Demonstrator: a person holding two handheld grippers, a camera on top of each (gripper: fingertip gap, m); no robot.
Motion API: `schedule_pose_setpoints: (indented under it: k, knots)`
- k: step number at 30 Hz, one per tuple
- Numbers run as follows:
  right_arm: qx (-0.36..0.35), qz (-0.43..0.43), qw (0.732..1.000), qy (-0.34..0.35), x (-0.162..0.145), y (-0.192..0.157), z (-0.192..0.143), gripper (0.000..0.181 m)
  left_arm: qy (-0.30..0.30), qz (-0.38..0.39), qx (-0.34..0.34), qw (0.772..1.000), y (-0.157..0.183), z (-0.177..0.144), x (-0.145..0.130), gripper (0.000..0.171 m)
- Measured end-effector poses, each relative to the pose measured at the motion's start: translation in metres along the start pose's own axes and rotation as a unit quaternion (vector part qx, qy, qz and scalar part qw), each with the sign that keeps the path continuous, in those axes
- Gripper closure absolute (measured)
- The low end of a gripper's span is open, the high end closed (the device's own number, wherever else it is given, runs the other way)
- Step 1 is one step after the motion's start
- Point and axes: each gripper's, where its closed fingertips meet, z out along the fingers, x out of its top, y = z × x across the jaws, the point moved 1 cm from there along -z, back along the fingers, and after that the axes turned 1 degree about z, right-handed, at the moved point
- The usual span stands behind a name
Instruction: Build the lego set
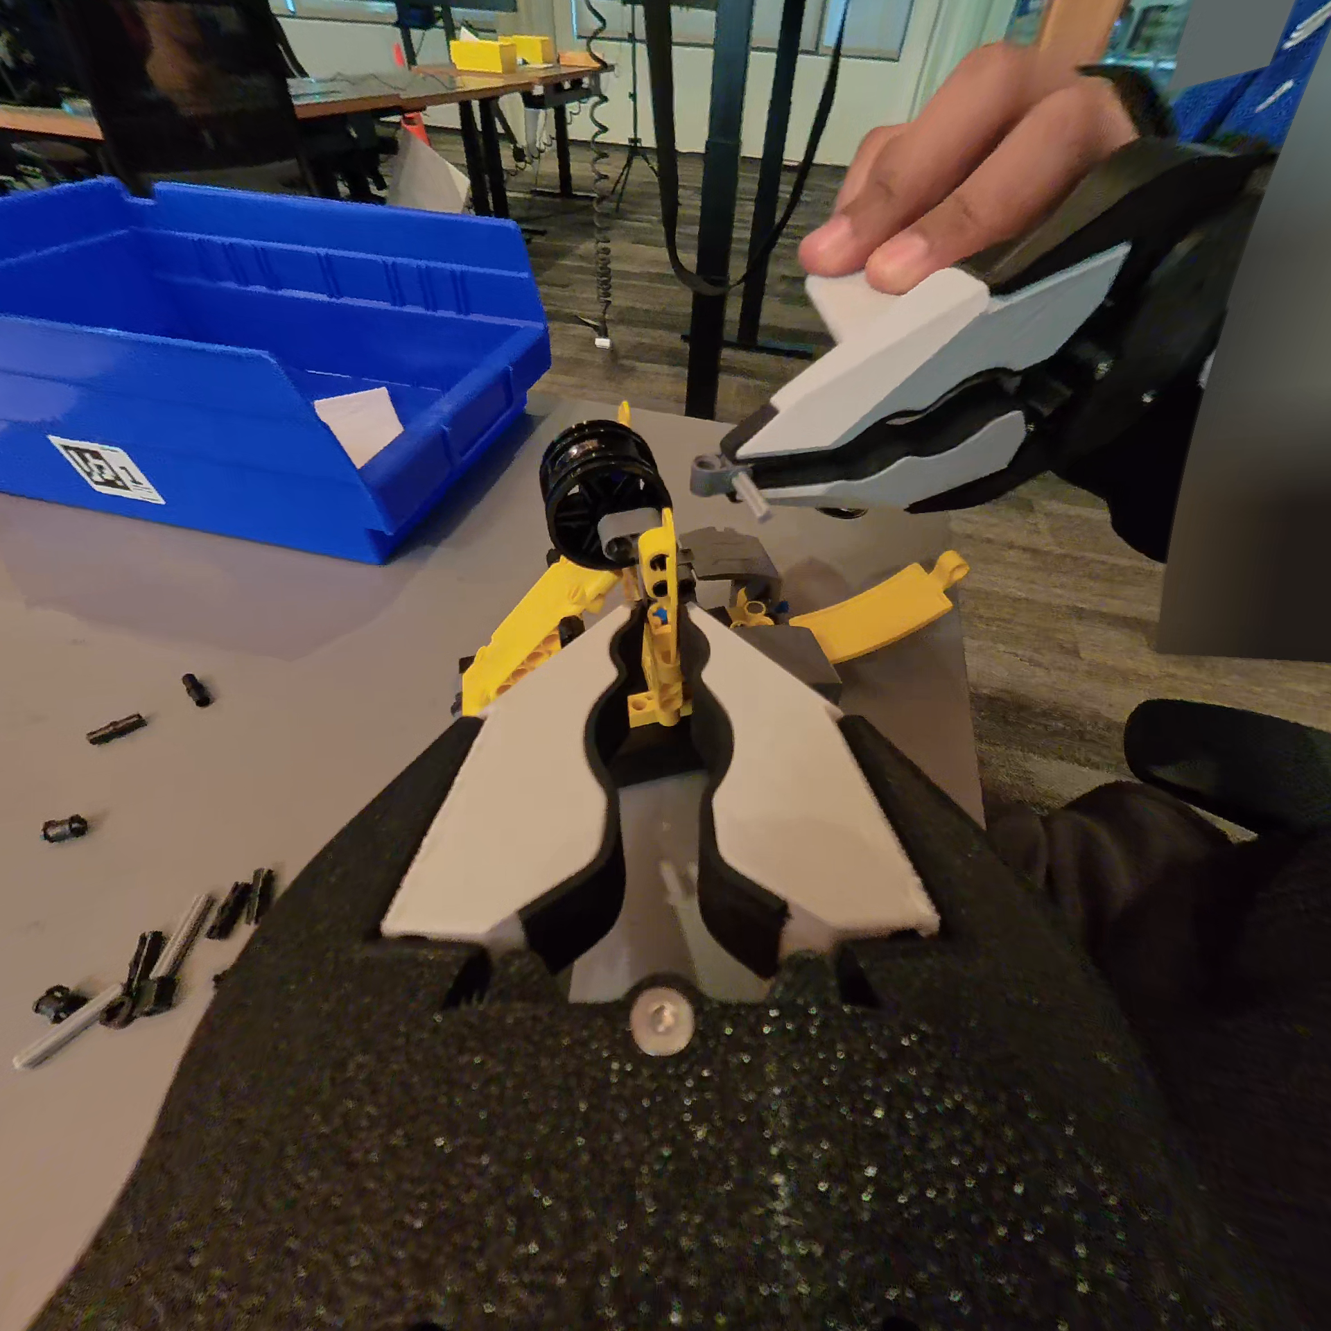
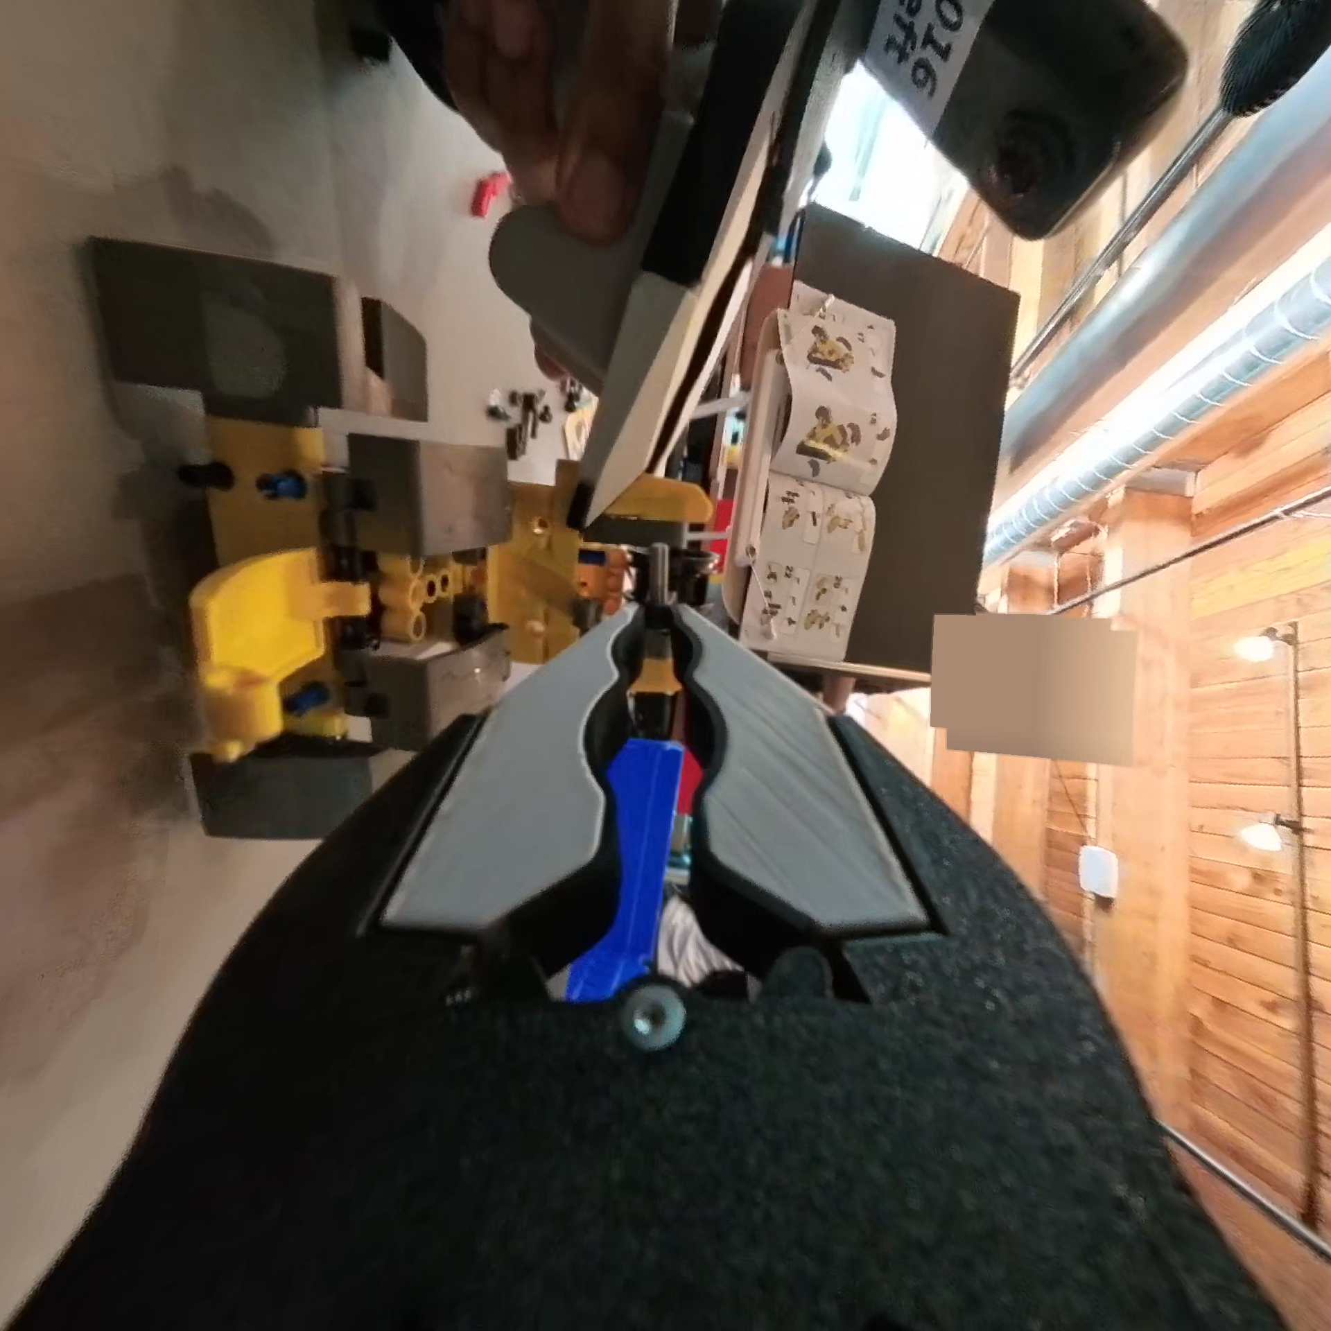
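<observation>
Your left gripper (image 1: 659, 619) had its fingers (image 1: 554, 727) clenched on the upright yellow beam (image 1: 659, 648) of the yellow-and-grey brick model (image 1: 547, 626); the beam stood in the narrow gap between the two white pads, its lower end sunk between them and its upper end rising past the tips. Just beyond the tips, a black spoked wheel (image 1: 601, 490) sat at the top of that beam, above the rest of the model on the grey surface (image 1: 288, 720).

To your left on the surface, loose black pins (image 1: 115, 729) and a light grey axle (image 1: 189, 929) lay scattered, apart from the model. Farther off to the left stood a blue bin (image 1: 274, 346) with a white sheet inside.

Your right gripper (image 1: 738, 475) came in from the upper right, held by your hand (image 1: 965, 180), and its fingers were shut on a small grey connector (image 1: 713, 474) with a short grey axle through it. The piece stuck out from the very tips, near the wheel and not touching it.

From your right wrist view, the grey piece (image 2: 659, 576) sat pinched right at the fingertips (image 2: 576, 662), with the model (image 2: 288, 576) to the left of it and a folded instruction booklet (image 2: 828, 461) hanging farther back.
</observation>
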Motion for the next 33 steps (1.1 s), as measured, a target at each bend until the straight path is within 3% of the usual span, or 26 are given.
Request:
schedule_pose_setpoints:
  k: [6,33]
  knots:
    - [-0.021,-0.006,0.998,0.051,-0.005,-0.016,0.009,0.175,-0.011,-0.002,-0.042,0.999,-0.004,0.000,0.000,0.163]
    - [-0.060,-0.017,0.998,0.021,0.006,-0.015,0.018,0.175,0.001,-0.011,-0.030,0.999,-0.007,0.001,0.000,0.164]
